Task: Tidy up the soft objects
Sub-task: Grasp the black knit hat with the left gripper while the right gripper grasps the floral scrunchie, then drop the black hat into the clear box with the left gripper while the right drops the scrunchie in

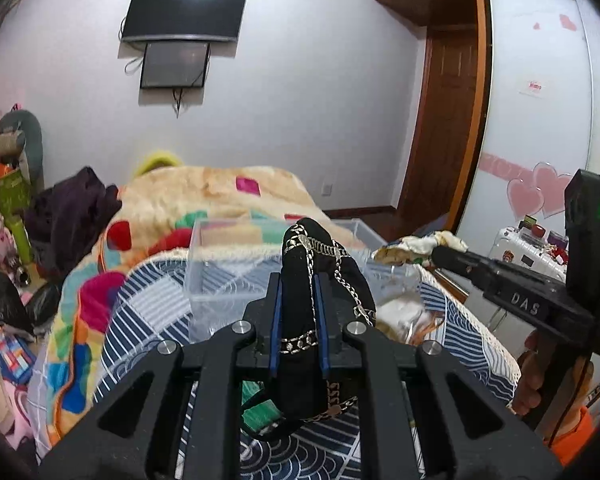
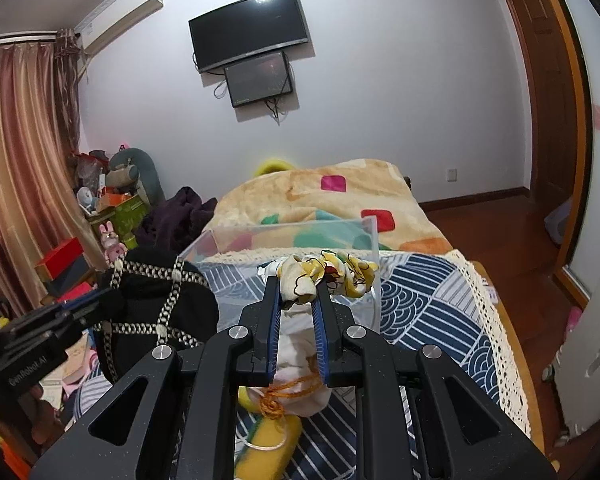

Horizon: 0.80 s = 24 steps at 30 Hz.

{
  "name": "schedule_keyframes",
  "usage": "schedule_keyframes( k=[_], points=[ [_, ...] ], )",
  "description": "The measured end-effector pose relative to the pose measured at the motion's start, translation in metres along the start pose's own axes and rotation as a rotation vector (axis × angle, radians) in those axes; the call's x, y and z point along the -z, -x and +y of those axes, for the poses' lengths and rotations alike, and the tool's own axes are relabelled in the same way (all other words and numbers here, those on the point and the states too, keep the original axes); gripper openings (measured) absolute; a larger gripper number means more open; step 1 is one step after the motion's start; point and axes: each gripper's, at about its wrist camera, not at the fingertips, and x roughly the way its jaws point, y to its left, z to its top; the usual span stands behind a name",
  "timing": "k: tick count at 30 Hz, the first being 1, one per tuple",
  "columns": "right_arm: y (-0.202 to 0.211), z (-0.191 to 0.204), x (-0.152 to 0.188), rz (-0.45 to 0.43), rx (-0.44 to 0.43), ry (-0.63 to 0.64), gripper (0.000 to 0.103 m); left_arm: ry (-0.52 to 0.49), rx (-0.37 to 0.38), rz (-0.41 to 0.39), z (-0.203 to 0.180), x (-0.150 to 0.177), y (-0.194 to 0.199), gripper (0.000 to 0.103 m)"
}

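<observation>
From the left wrist camera, nearest the lens is the left claw point(image 1: 300, 312), its two blue-lined fingers pressed in on a black sock point(image 1: 304, 280) patterned with silver chains; the sock stands upright between them, its long axis running from 6 o'clock to 12 o'clock, the toe poking above the fingertips. Directly beyond, at 12 o'clock, sits a clear plastic box point(image 1: 228, 280) on the blue patterned bedspread point(image 1: 148, 312); as far as this view shows, nothing lies inside it. At 3 o'clock the right claw point(image 1: 436, 254) reaches in, pinching a cream and yellow sock point(image 1: 416, 246) just over the box's right rim. From the right wrist camera, nearest the lens is the right claw point(image 2: 298, 292), closed on the cream and yellow sock point(image 2: 328, 276), which bunches above the fingertips and hangs down between the fingers toward 6 o'clock. The clear plastic box point(image 2: 284, 236) lies at 12 o'clock, its near wall just behind the sock. At 9 o'clock the left claw point(image 2: 100, 300) holds the black sock point(image 2: 156, 312) beside the box's left corner. Both hands look about equally near the box, so each probably needs only a short forward move before dropping its sock in.
</observation>
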Motion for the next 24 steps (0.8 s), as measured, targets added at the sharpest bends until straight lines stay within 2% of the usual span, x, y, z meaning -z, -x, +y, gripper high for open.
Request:
schedule_keyframes(
  k=[11, 18, 24],
  points=[
    [-0.005, 0.006, -0.019, -0.034, 0.006, 0.045, 0.014, 0.029, -0.035, -0.06, 0.021, -0.045, -0.015, 0.014],
    [-0.023, 0.009, -0.03, -0.033, 0.02, 0.066, 0.014, 0.043, -0.076, -0.003, 0.039, -0.062, -0.058, 0.014],
    [-0.05, 0.008, -0.03, 0.027, 0.034, 0.059, 0.014, 0.071, -0.082, 0.07, 0.05, -0.065, -0.101, 0.014]
  ],
)
